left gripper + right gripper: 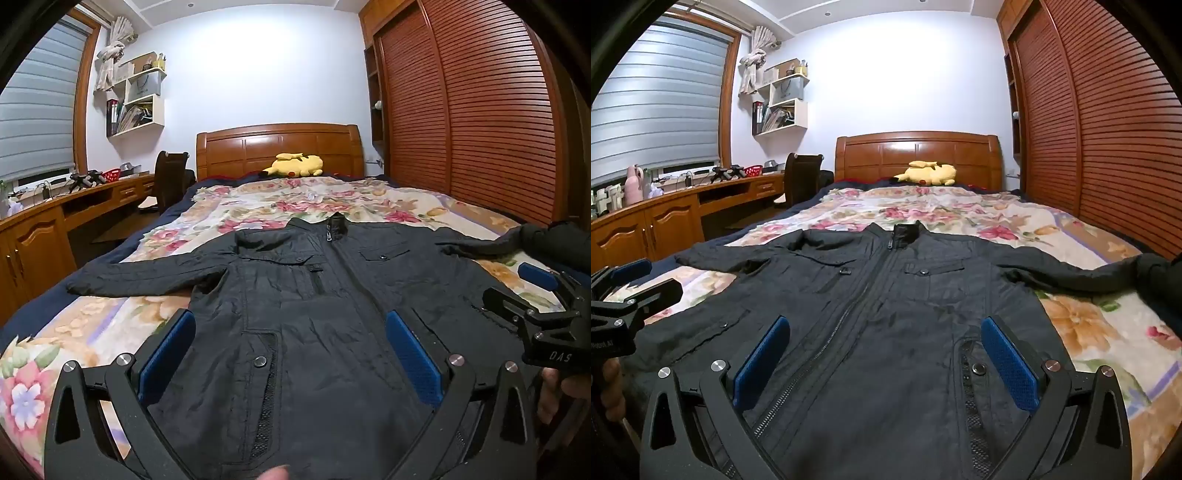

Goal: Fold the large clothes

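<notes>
A black zip-up jacket (295, 295) lies flat and face up on the floral bedspread (258, 206), collar toward the headboard, both sleeves spread sideways. It also shows in the right wrist view (886, 295). My left gripper (291, 332) is open and empty above the jacket's lower left front. My right gripper (886, 336) is open and empty above the lower right front. Each gripper shows at the edge of the other's view: the right one (532, 291) and the left one (639, 280), both with blue pads apart.
A yellow plush toy (295, 165) lies by the wooden headboard (277, 147). A louvred wardrobe (480, 110) runs along the right. A wooden desk (55, 221) with a chair (170, 177) stands on the left, under a window blind.
</notes>
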{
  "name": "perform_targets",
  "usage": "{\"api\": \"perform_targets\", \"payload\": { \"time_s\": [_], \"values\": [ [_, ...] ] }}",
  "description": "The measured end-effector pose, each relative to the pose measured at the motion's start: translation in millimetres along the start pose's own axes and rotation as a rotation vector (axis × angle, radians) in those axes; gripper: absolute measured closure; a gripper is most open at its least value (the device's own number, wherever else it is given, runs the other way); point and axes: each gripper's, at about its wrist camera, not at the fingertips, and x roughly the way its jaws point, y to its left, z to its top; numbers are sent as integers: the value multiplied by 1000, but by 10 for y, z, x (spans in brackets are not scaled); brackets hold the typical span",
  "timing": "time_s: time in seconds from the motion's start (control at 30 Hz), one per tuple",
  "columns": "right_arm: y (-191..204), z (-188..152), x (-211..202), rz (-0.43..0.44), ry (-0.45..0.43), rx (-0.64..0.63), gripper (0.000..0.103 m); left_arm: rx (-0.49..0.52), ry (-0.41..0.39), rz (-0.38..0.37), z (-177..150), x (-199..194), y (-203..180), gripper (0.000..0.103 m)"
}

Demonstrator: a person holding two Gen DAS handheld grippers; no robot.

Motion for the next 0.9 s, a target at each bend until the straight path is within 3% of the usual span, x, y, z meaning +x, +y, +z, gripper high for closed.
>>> {"api": "perform_targets", "payload": {
  "time_s": [0.9],
  "values": [
    [-14, 5, -3, 2, -10, 5, 0, -2, 13, 5, 37, -12, 125, 0]
  ]
}}
